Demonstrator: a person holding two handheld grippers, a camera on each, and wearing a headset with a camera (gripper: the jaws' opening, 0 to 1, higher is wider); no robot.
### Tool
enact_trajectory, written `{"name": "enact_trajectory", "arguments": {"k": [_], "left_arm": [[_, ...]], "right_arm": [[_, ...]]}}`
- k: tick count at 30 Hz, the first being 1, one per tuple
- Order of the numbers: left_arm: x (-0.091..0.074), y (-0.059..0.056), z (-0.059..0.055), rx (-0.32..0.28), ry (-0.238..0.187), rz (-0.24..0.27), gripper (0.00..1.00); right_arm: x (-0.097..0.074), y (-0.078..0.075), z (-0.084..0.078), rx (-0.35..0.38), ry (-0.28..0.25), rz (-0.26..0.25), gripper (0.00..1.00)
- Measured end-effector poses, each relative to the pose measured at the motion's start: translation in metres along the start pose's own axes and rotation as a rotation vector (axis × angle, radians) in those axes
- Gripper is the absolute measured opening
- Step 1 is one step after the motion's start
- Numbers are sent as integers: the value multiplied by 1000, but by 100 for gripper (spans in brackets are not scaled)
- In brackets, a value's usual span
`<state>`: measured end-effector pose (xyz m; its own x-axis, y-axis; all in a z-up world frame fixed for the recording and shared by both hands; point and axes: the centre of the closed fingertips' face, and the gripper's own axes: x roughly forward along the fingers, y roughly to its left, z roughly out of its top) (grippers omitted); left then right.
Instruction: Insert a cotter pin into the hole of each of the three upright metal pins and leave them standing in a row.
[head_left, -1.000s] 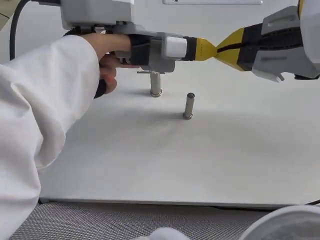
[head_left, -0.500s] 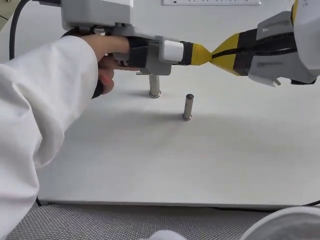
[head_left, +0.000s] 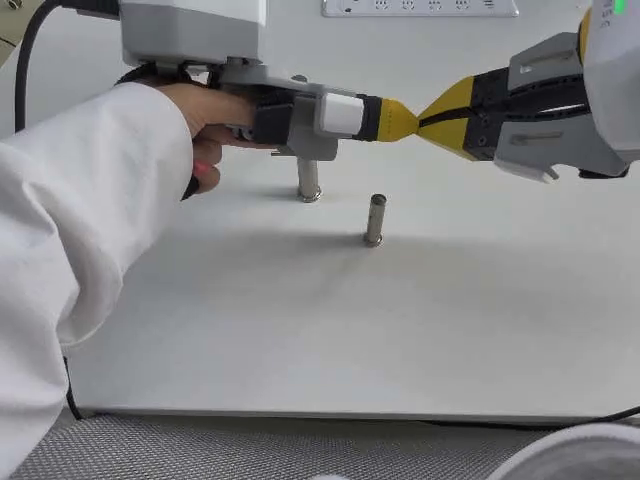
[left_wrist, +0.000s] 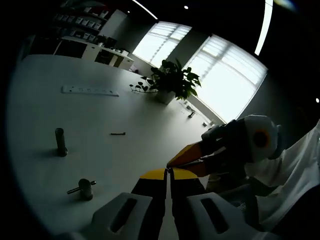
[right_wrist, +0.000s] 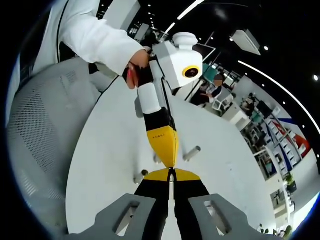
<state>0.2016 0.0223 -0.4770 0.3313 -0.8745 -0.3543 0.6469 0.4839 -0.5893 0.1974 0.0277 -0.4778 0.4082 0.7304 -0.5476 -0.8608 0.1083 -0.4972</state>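
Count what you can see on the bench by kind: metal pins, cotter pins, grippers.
Upright metal pins: 2 (bare pin, fitted pin)
Cotter pins: 2 (inserted cotter through the fitted pin, loose cotter lying on the table)
Grippers: 2 (left gripper, right gripper), tips meeting
Total: 6

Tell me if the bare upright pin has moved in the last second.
No. The bare pin keeps its offset from the cottered pin; both sit lower in the head view, so the camera moved.
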Motion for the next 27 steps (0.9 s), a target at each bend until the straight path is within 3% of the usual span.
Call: {"name": "enact_trajectory", "arguments": {"k": [13, 16, 19, 26, 27], "left_arm": [[-5, 2, -2, 16, 1, 5, 0], [-7, 2, -3, 30, 2, 8, 0], [-10, 2, -3, 78, 2, 7, 0], [-15, 0, -10, 189, 28, -9, 0], [-15, -1, -10, 209, 31, -12, 0]], "right_arm": [[1, 4, -2, 7, 0, 2, 0], [-1, 0, -6, 33, 4, -8, 5], [-3, 7, -7, 185, -40, 34, 7], [-5, 10, -16, 435, -112, 110, 11], [-5, 14, -15, 474, -120, 142, 11]]}}
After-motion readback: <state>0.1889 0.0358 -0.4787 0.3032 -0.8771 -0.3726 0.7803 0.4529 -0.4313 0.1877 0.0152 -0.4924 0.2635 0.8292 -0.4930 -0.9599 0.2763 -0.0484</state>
